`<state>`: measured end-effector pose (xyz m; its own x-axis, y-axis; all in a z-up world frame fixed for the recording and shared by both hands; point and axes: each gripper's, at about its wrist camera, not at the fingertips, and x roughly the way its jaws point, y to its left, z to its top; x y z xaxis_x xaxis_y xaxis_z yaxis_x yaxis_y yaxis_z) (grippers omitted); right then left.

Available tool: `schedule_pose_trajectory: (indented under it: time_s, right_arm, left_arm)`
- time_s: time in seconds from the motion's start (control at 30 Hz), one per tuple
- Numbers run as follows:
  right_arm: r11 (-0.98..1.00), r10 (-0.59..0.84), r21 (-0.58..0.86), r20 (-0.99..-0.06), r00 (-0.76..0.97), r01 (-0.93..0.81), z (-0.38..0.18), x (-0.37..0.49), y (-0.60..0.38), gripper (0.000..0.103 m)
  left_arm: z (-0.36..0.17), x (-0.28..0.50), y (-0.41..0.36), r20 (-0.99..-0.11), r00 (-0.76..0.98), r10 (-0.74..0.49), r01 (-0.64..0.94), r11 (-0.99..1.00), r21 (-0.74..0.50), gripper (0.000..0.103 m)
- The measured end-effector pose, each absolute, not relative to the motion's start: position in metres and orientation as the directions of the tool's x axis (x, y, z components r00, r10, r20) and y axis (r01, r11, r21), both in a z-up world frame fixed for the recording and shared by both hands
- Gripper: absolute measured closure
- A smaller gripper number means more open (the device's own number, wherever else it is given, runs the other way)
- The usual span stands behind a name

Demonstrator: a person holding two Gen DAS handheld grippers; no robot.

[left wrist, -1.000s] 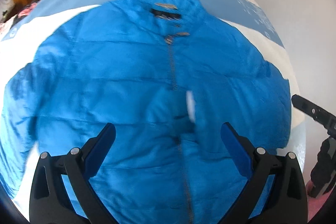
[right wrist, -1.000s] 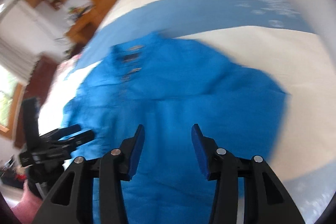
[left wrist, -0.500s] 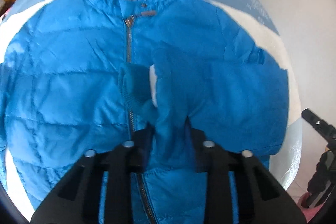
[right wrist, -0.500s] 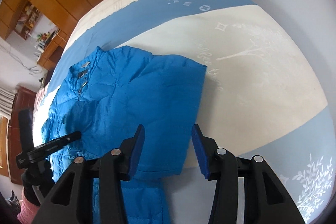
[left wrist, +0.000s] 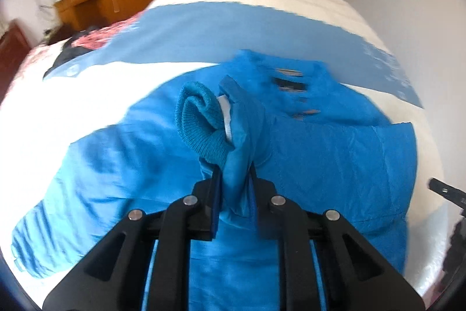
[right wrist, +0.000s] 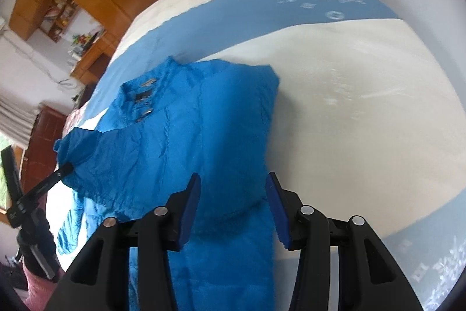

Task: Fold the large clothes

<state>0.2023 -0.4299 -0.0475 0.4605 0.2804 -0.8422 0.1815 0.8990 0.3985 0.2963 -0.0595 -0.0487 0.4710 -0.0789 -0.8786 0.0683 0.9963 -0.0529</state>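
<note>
Soft daylight fills both views, and the white part of the bed (left wrist: 58, 95) blows out to glare at the left of the left-wrist view, while a bright window strip shows at the far left edge of the right-wrist view. The fisheye lenses bend the bed's edges into arcs and ring each picture with a dark vignette. Motion blur smears the jacket (left wrist: 335, 153) collar and far furniture in the left view; its cuff (left wrist: 201, 124) stays sharp, with knit ribs clear.
</note>
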Motion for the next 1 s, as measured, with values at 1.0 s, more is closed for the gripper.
schedule_pose_trajectory:
  time_s: [1.0]
  right_arm:
    - [0.948, 0.280, 0.314, -0.898, 0.339, 0.049, -0.073, 0.260, -0.321, 0.056]
  left_arm:
    - [-0.100, 0.325, -0.055, -0.926, 0.372, -0.069, 0.054, 0.997, -0.052, 0.051]
